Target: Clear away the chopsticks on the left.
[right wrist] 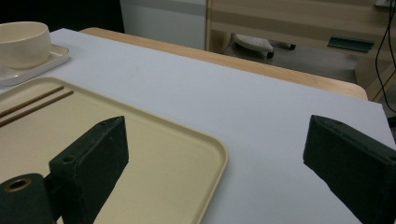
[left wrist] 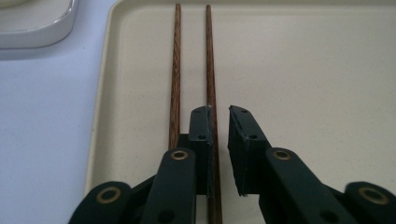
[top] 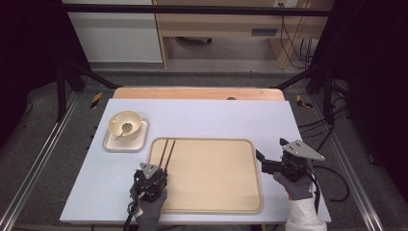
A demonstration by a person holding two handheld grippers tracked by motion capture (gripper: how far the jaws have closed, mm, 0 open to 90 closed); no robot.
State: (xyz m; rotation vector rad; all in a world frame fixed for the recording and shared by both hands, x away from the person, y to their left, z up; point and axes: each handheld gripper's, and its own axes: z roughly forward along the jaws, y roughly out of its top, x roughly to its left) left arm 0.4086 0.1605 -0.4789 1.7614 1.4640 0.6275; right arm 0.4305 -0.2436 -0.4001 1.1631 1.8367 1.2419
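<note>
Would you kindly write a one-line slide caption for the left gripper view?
Left gripper, jaws slightly apart, over the right one of two wooden chopsticks lying side by side in a beige tray.

You are facing open tray (top: 216, 173) floor right of the chopsticks (top: 166, 153), bowl (top: 125, 123) on its plate (top: 124, 142) crowding the bench's (top: 207, 115) far-left corner, bare bench lying beyond.

A tray (top: 211, 178) is placed centrally on the table (top: 216, 115). Two chopsticks (top: 166, 153) are laid side by side on the tray's left part. Behind-left of the tray, a plate (top: 126, 142) is set, with a bowl (top: 125, 123) on it and a spoon (top: 126, 128) in the bowl.
</note>
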